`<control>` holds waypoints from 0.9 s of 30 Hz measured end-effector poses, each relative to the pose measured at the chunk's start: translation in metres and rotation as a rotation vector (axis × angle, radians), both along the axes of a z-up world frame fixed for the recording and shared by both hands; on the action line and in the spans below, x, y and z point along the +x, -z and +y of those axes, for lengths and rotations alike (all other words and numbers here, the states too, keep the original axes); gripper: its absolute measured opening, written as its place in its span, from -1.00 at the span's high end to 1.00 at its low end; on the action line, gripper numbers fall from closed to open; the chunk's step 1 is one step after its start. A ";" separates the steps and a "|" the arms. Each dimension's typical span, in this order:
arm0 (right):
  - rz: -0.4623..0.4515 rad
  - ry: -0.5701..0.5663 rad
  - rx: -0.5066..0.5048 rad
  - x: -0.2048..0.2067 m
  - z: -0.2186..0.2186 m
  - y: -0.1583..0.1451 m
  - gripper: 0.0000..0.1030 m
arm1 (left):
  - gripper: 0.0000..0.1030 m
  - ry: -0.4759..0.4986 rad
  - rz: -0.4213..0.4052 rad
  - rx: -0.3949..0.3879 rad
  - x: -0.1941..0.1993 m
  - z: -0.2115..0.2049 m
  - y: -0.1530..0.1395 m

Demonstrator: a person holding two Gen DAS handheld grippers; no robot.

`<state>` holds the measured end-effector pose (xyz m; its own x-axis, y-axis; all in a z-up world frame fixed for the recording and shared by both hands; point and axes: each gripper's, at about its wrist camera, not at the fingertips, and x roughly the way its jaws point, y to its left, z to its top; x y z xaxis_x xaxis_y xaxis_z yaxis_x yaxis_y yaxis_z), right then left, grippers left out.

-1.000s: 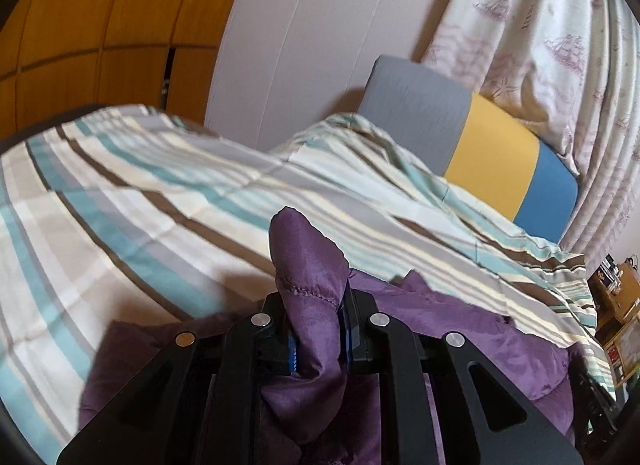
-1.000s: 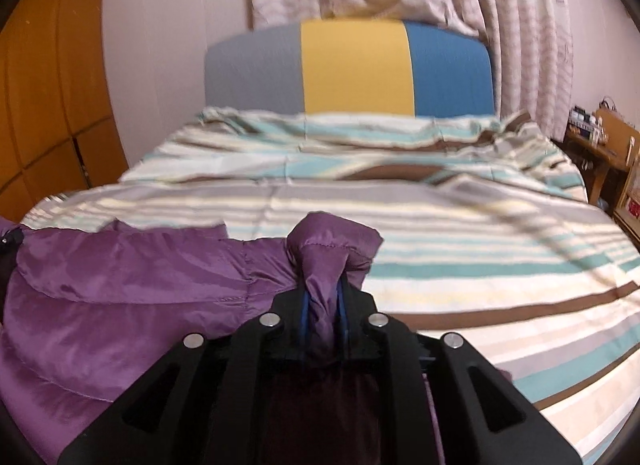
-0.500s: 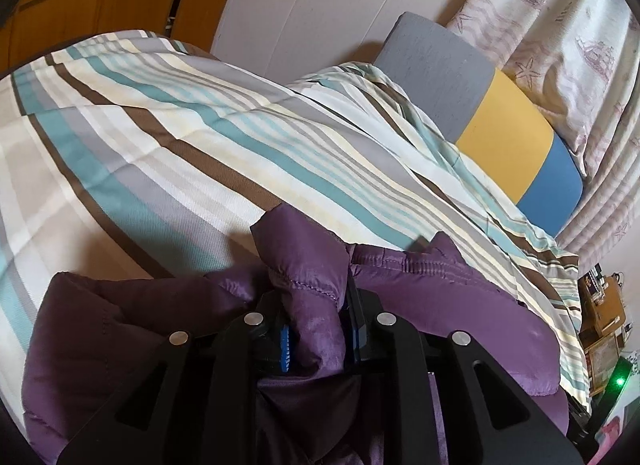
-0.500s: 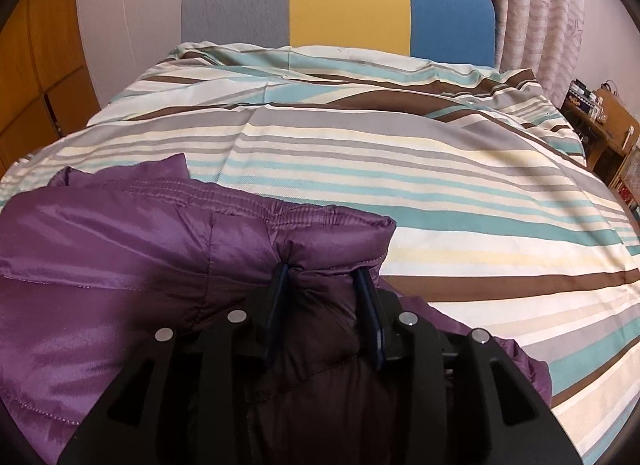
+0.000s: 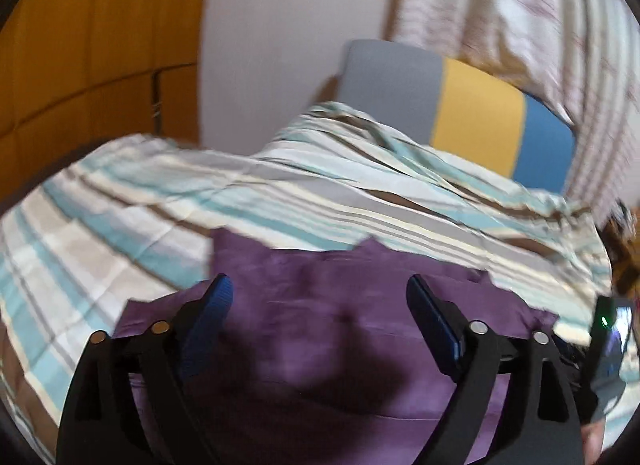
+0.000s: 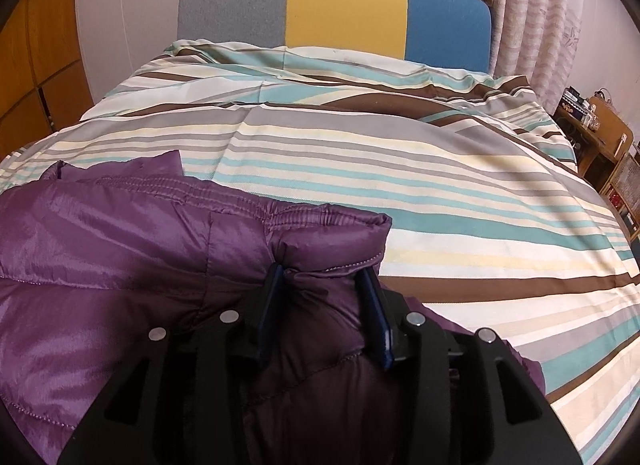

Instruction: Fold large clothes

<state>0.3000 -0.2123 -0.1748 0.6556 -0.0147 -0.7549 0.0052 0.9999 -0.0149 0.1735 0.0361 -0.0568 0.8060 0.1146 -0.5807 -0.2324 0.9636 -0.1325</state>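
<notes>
The left gripper (image 5: 318,293) stands wide apart, its jaws having just opened, and the blue pads (image 5: 208,315) press on nothing; the purple padded jacket (image 5: 320,345) lies below and beyond them, loose on the striped duvet (image 5: 280,193). The right gripper (image 6: 324,285) has also just been opening, yet a puffed fold of the jacket's hem (image 6: 328,233) fills the gap between its pads (image 6: 270,305), which touch the fabric on both sides. The jacket spreads leftward from that gripper, its elastic edge running across the bed. The view from the left wrist is blurred. Beyond the duvet stands a headboard (image 6: 344,5) in grey, yellow and blue, with a patterned curtain (image 6: 552,17) beside it. No containers can be made out with any contents.
</notes>
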 end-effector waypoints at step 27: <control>-0.205 -0.212 0.089 -0.056 0.045 -0.068 -0.04 | -0.84 0.057 0.177 0.009 0.061 -0.014 0.078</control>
<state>0.2436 -0.1669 -0.1071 0.7758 0.1993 -0.5987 -0.2099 0.9763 0.0530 0.2341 0.0225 -0.1347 0.6967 0.0774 -0.7132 -0.1959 0.9769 -0.0854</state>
